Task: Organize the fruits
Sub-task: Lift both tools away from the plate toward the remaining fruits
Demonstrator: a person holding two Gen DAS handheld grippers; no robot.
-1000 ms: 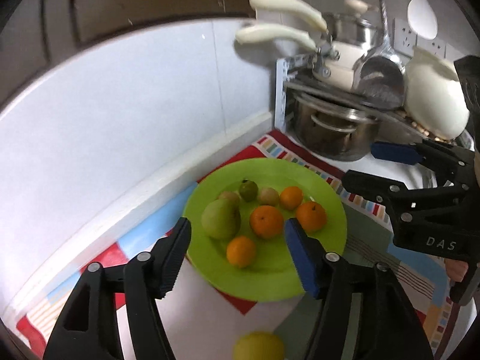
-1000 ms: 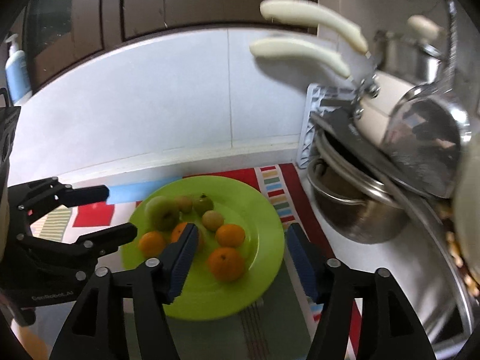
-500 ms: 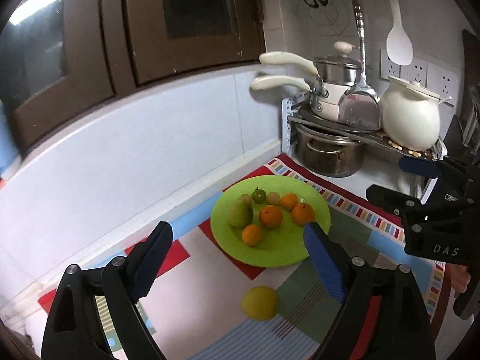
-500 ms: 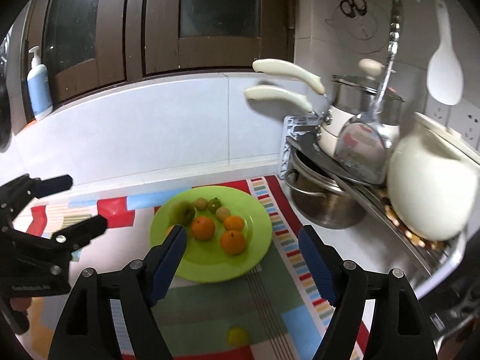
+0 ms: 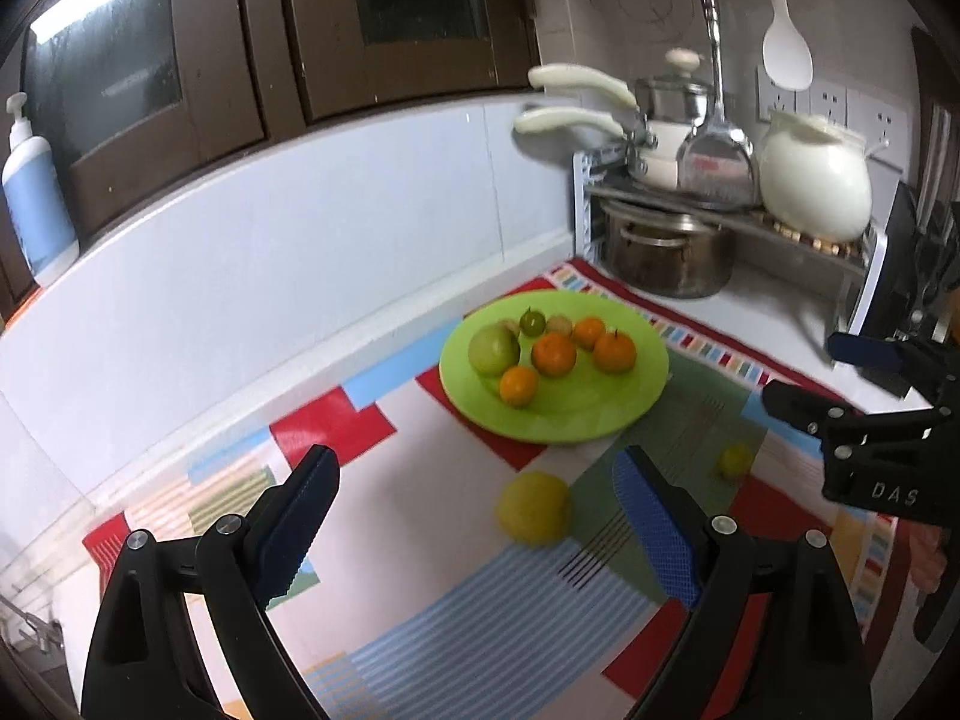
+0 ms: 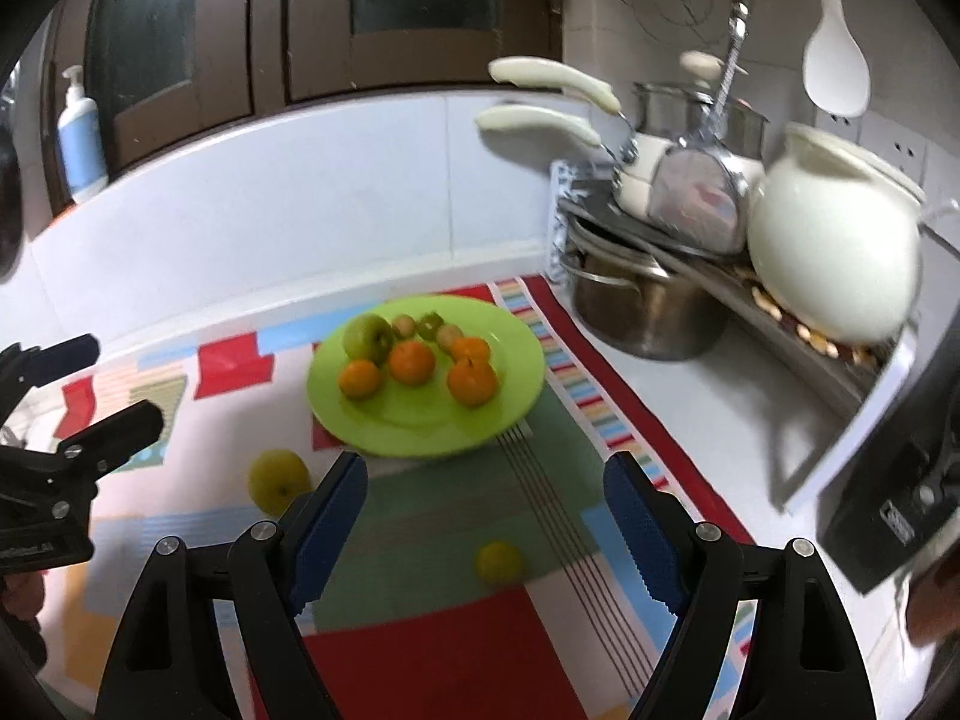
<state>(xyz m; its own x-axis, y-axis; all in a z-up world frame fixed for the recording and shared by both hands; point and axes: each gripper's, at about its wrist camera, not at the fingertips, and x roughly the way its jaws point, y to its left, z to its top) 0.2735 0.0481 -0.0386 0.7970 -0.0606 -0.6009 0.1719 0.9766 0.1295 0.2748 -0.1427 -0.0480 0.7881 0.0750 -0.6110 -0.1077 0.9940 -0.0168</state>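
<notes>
Fruits: big round yellow fruit [image 5: 533, 509] and small yellow-green one [image 5: 734, 461] sit loose on the patchwork mat, near the green plate [image 5: 648, 381]. Both my jaws just opened wide, holding nothing. Clumsy nudge = roll off the surface.

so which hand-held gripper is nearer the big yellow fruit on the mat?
Left. The left hand-held gripper has the big yellow fruit just ahead of its open jaws. The right hand-held gripper sits further right, the fruit beyond its left finger.
</notes>
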